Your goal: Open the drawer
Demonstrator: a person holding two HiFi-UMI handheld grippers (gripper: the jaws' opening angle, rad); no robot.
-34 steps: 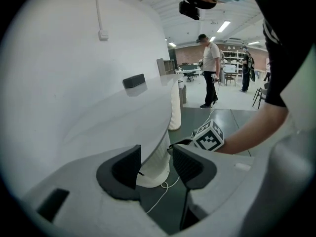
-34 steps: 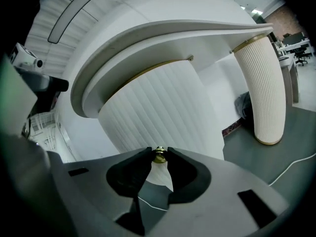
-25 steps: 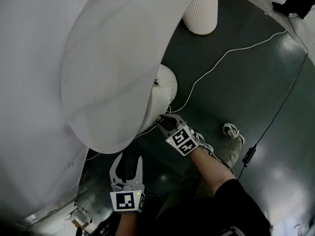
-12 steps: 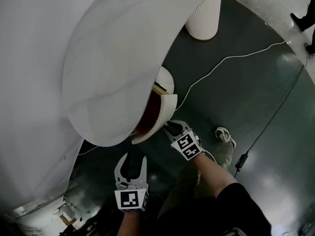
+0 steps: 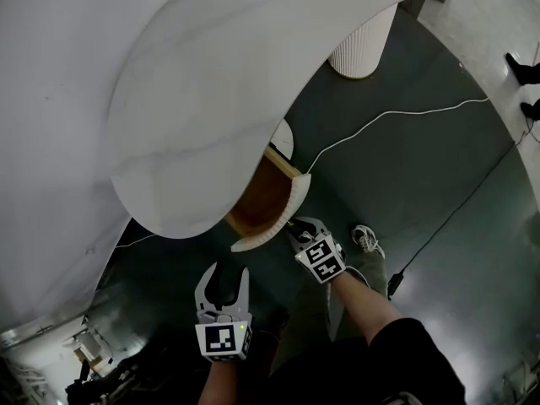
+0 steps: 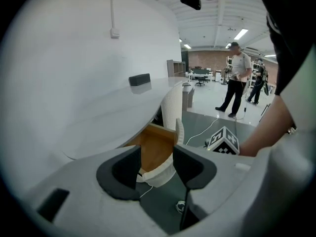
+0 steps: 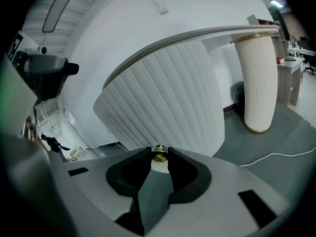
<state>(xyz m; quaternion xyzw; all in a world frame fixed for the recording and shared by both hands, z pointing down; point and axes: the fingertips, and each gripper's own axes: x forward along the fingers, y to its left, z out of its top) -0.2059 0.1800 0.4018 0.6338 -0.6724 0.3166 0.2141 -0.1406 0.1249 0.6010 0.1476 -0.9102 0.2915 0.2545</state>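
The drawer [image 5: 284, 212] has a ribbed white curved front and a wooden inside [image 5: 256, 197]. It stands partly pulled out from under the curved white desk top [image 5: 194, 99]. My right gripper [image 5: 293, 224] is shut on the drawer's small brass knob [image 7: 159, 152], with the ribbed front [image 7: 168, 102] filling the right gripper view behind it. My left gripper [image 5: 221, 270] hangs below the desk edge, open and holding nothing. In the left gripper view the open drawer [image 6: 154, 146] shows beyond its jaws [image 6: 157, 154], apart from them.
A ribbed white column leg [image 5: 363, 49] stands on the dark floor at the back. A white cable [image 5: 380, 121] and a black cable [image 5: 447, 218] run across the floor. My shoe [image 5: 364, 240] is by the right arm. People [image 6: 237, 78] stand far off.
The drawer has slid out from under the desk, baring its wooden inside. My right gripper moved with the knob toward me. The left gripper shifted a little.
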